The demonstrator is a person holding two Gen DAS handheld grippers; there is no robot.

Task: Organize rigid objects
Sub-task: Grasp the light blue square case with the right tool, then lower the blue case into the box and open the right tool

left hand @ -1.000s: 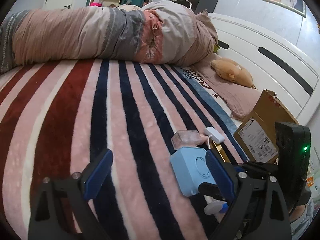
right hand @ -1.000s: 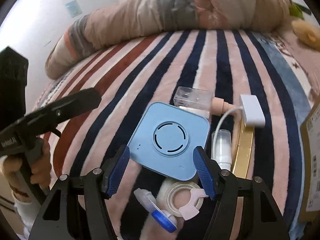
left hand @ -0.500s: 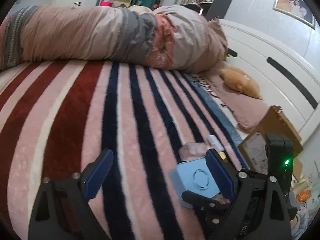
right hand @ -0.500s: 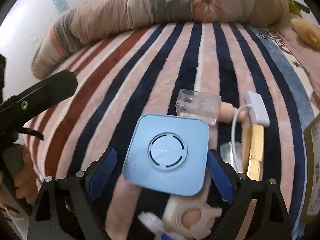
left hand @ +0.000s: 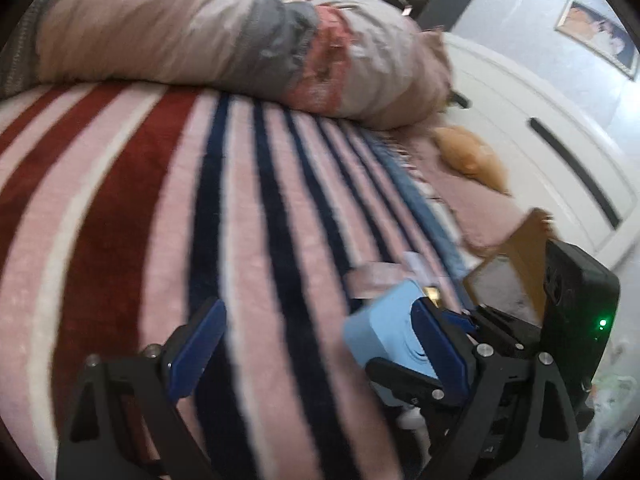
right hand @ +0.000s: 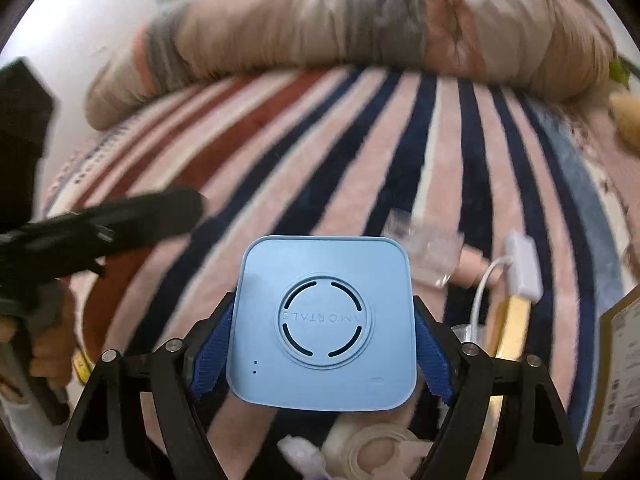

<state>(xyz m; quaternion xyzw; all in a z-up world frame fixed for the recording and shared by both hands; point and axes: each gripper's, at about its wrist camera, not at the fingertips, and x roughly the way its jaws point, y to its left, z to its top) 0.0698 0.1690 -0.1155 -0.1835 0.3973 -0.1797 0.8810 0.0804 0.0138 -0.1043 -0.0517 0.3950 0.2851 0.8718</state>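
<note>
While clamped between the blue pads (right hand: 208, 364) of the right hand-held gripper (right hand: 322, 354), sits lifted and tilted above the striped blanket (right hand: 360, 152): a pale blue square box (right hand: 324, 320), lid up, circular emblem facing the camera. Pressed on both side edges by those pads. Seen too from the left wrist view as a blue corner (left hand: 384, 328) beside the right tool's black frame. Just behind the box, on the blanket: a clear plastic case (right hand: 428, 248), a white adapter with cable (right hand: 522, 264), a gold bar-shaped item (right hand: 510, 328). Below the box, blurred: a roll of tape (right hand: 380, 448). At far right, a cardboard box (right hand: 620, 380). Left hand-held gripper (left hand: 316, 352) spread wide over the blanket, holding nothing. Beyond, a rolled quilt (left hand: 224, 40) across the bed.
</note>
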